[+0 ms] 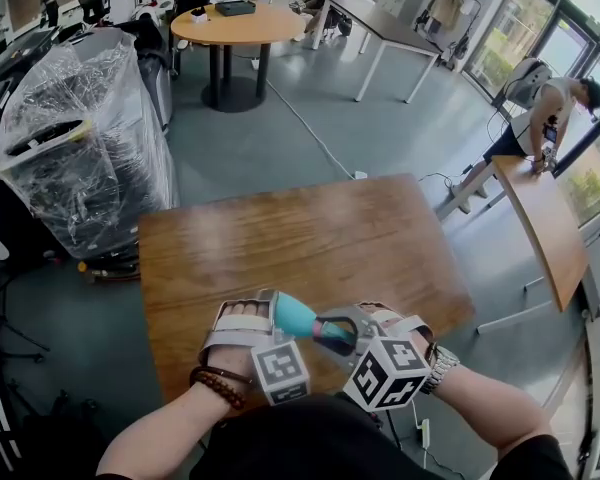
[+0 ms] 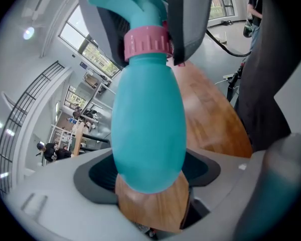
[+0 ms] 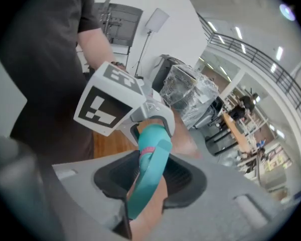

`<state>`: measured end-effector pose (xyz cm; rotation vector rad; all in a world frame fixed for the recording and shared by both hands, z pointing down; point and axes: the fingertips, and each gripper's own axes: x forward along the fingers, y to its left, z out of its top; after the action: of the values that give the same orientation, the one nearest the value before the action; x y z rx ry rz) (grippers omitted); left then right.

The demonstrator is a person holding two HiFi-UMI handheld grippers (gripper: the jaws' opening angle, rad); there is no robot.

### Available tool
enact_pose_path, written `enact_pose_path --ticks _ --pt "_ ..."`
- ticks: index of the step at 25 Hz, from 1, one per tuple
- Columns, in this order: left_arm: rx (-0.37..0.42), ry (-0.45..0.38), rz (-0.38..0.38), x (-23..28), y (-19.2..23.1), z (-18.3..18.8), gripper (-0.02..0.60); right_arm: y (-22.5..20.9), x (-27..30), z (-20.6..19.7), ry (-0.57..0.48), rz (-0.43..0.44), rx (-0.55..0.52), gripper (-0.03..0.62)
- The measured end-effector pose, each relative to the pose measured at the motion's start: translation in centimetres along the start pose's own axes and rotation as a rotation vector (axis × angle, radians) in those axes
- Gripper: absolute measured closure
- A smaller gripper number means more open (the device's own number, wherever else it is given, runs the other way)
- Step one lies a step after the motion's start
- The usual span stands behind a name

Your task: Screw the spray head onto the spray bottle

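Spray bottle [image 2: 148, 134] may spin in the pinch of your left hand-held gripper [image 2: 150, 173] as your right hand-held gripper [image 3: 150, 179], clamping the spray head [image 3: 153, 152], twists

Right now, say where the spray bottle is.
Head view, bottom centre: the spray bottle is held over the near edge of the wooden table, between the left gripper and right gripper.

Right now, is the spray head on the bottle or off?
On. The pink collar of the head sits on the bottle, no gap; how tight, cannot tell.
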<state>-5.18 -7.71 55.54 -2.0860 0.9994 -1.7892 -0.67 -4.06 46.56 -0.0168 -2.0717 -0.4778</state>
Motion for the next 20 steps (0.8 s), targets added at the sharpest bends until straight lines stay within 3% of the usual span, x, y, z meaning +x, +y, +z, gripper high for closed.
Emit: enact_pose_path --ticks 7,11,14,16,20 --pt "0.005 0.033 0.091 0.5 0.9 -0.6 0.178 -1.7 1.0 -1.3 -0.09 0.172 0.867 0.465" --pt "-0.004 0.048 0.152 1.1 1.6 -0.6 0.178 -2.0 1.7 -2.0 -0.179 0.256 1.3 0.465" --pt "0.03 0.073 0.163 1.6 1.2 -1.0 0.179 -1.7 2.2 -2.4 -0.201 0.285 1.43 0.465" --pt "-0.002 0.052 0.147 1.8 0.9 -0.5 0.179 -1.6 2.4 -2.7 -0.194 0.29 1.46 0.465" --pt "-0.063 0.04 0.003 2.6 -1.6 -0.5 0.178 -1.5 2.8 -3.3 -0.159 0.272 1.443 0.464"
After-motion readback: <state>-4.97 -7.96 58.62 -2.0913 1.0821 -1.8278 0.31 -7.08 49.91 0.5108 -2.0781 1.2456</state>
